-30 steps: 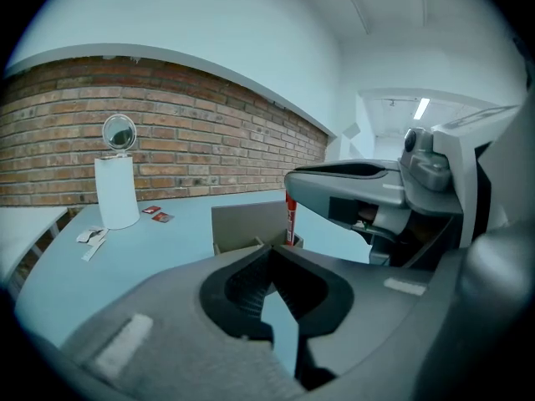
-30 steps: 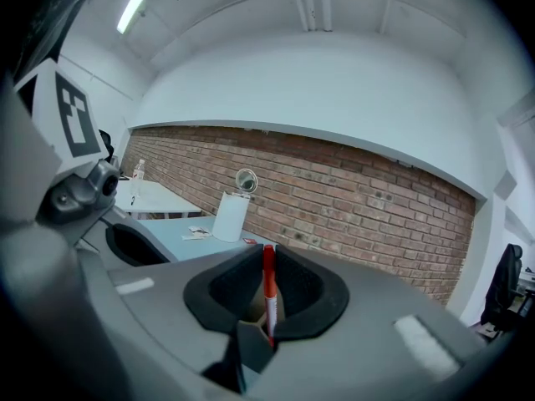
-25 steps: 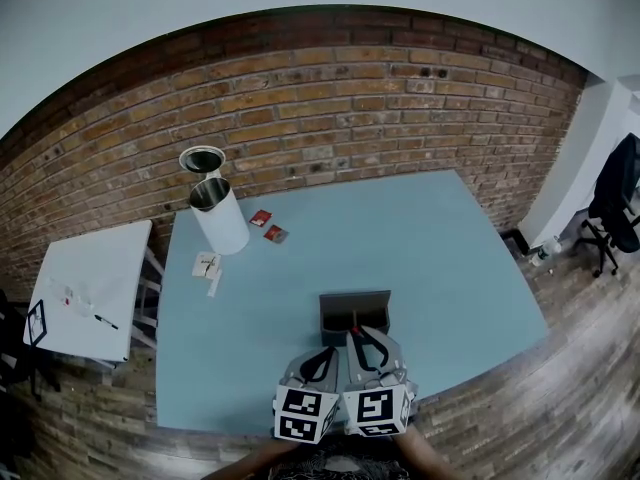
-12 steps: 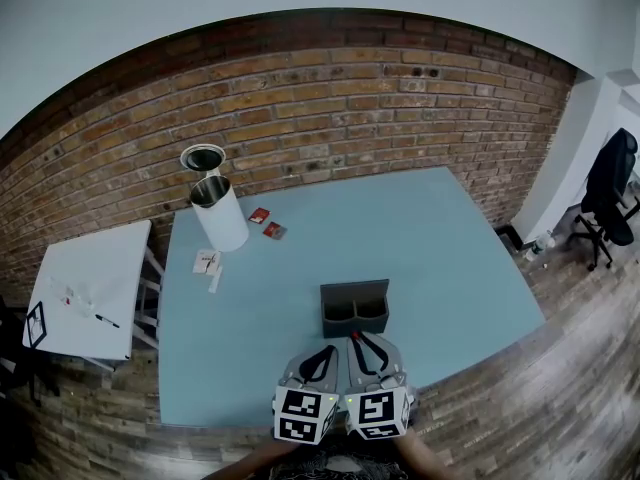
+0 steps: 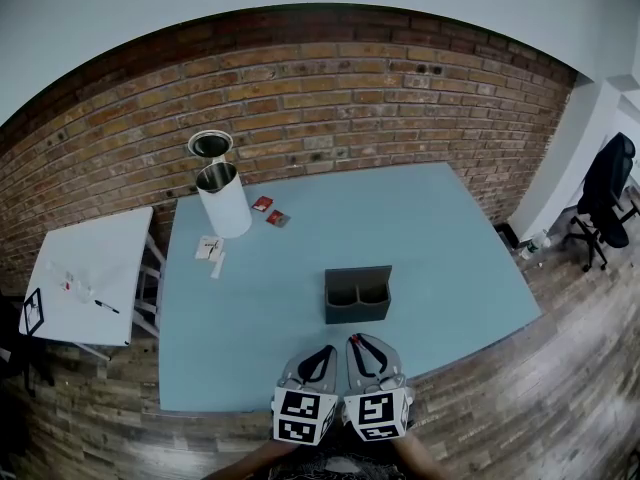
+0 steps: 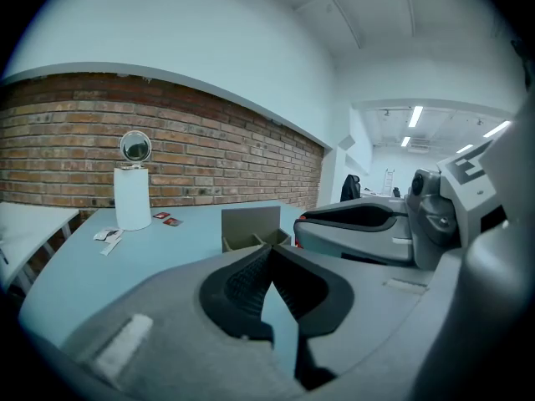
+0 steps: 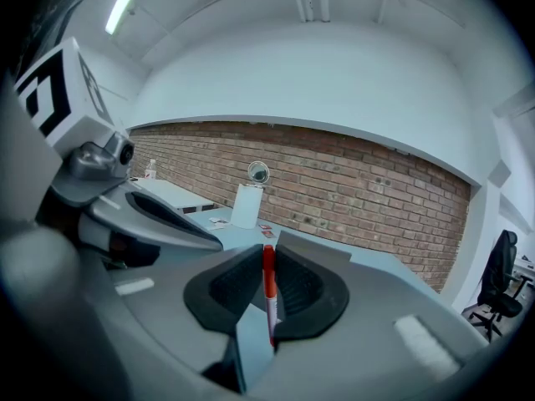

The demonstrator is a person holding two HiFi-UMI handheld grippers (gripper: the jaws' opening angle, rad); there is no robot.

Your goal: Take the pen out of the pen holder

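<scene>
1. Back from the pen holder (image 5: 357,298) comes the right gripper (image 7: 267,253). A second ago its tips were right at the box; now it sits clear of it, close to the person.
2. Its fingers (image 7: 294,284) are pinching the pen (image 7: 268,295), red on top and pale lower down. The pen stands upright between the pads and is out of the holder.
3. Over to the left gripper (image 6: 269,249): its fingers (image 6: 242,278) are pressed together at the tips with nothing between them.
4. From the head view, the left gripper (image 5: 325,353) and right gripper (image 5: 360,340) sit side by side at the near edge, almost touching, marker cubes toward the person.
5. Just beyond them the dark grey pen holder stands upright on the light blue table (image 5: 430,238), and both of its compartments look empty.
6. Farther out, at the table's far left corner, stands a white cylinder (image 5: 223,203). Two red packets (image 5: 270,211) lie beside it and white paper slips (image 5: 210,250) lie nearer.
7. Beyond that runs the brick wall (image 5: 350,98), with a white side table (image 5: 85,283) off left and a black office chair (image 5: 610,188) far right.
</scene>
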